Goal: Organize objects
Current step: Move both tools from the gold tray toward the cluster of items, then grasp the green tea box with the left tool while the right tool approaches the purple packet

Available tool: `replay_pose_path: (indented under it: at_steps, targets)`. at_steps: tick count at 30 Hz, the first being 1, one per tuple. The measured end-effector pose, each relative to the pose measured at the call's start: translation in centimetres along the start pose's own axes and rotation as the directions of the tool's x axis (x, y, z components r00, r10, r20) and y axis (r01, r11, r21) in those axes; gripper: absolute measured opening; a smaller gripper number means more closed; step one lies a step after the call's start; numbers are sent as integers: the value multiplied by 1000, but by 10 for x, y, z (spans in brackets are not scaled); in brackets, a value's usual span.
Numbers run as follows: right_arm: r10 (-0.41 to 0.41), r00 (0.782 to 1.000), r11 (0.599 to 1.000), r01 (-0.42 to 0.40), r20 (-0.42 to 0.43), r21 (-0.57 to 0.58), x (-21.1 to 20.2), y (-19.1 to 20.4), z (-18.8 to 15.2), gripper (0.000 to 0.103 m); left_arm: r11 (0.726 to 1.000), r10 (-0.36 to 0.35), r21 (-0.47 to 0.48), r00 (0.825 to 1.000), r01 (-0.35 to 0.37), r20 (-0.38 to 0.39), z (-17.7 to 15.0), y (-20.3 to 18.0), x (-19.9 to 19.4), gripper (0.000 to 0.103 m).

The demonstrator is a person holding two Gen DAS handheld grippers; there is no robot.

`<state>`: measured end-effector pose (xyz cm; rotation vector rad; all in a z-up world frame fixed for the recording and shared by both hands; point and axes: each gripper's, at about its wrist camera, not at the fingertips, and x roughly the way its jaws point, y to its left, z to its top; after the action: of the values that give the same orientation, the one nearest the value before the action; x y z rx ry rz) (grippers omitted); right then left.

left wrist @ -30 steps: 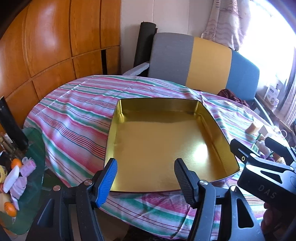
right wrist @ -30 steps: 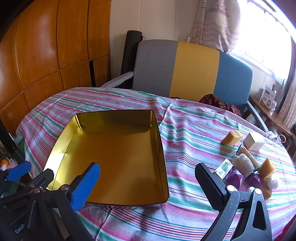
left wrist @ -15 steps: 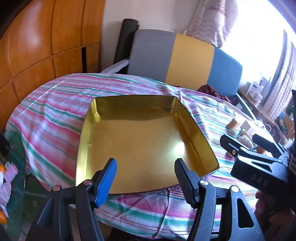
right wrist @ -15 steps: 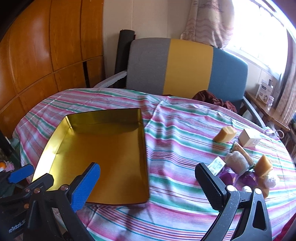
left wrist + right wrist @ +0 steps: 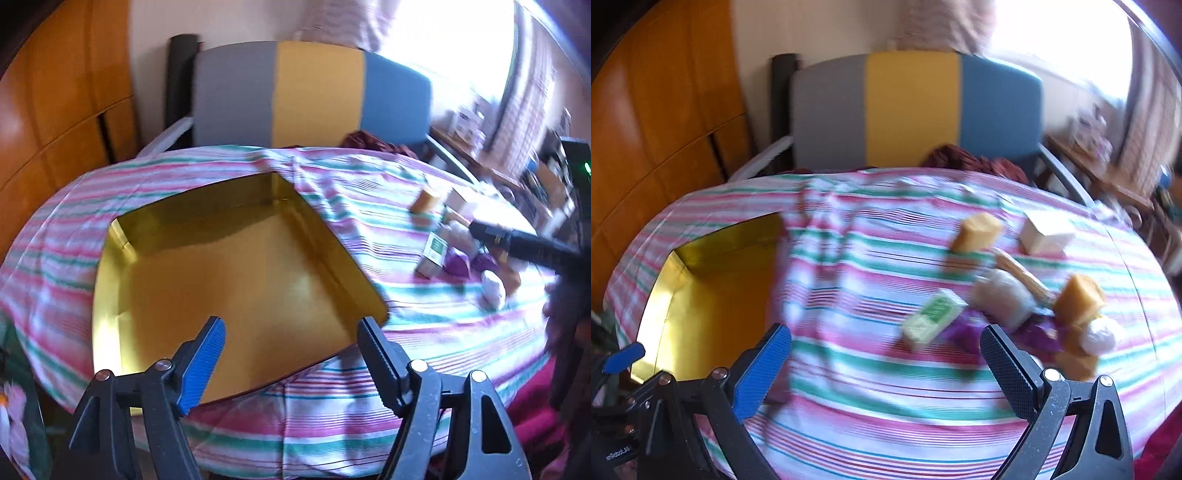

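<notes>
An empty gold tray (image 5: 221, 266) lies on the striped tablecloth (image 5: 332, 424). My left gripper (image 5: 291, 332) hovers over the tray's near edge, its jaws opening with nothing between them. My right gripper (image 5: 886, 336) stands open above bare cloth, just short of a heap of small items. The heap holds a green-labelled box (image 5: 932, 314), a clear packet (image 5: 1001, 297), two tan blocks (image 5: 977, 230) (image 5: 1078, 299), a white box (image 5: 1047, 232), purple wrappers (image 5: 1038, 332) and a white ball (image 5: 1102, 336). In the right wrist view the tray (image 5: 713, 280) sits at the left. Both views are blurred.
A grey, yellow and blue chair (image 5: 314, 88) stands behind the table, with a dark red cloth (image 5: 960, 155) on its seat. Wooden wall panels (image 5: 66, 110) fill the left. A cluttered side shelf (image 5: 1108, 177) runs under the bright window at the right.
Both grippers have swung to the right: the tray has slid left in both views and the heap now lies before the right gripper. The left jaws have widened.
</notes>
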<state>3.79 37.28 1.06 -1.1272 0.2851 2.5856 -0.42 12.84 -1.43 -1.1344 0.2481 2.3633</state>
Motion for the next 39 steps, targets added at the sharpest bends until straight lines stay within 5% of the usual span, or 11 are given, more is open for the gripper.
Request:
replay_pose_path:
  at_steps: [7,15,18,20,25,29,38,39]
  targets:
    - [-90,996,981,91,-14,170,-1,-117,9,103,985,-155,64,986,159,-63,22,-39,17,73]
    - [-29,999,913,21,14,407,22,-215,-17,103,940,-282,170,954,297,-105,43,-101,50,73]
    - [19,999,873,-37,41,486,23,-229,-17,103,929,-282,215,952,301,-115,49,-121,65,73]
    - [21,997,868,-57,78,492,19,-230,-14,103,919,-289,217,937,329,-195,54,-135,86,73]
    - [49,993,848,-101,111,520,12,-238,-12,103,905,-297,232,920,357,-255,61,-160,121,69]
    - [57,992,841,-109,114,529,10,-243,-13,103,905,-220,312,946,288,-236,67,-178,139,62]
    - [63,991,831,-119,121,543,8,-248,-15,103,889,-144,388,954,241,-263,78,-198,180,54]
    - [64,991,833,-118,118,540,9,-248,-14,103,890,-151,380,949,253,-278,78,-198,187,40]
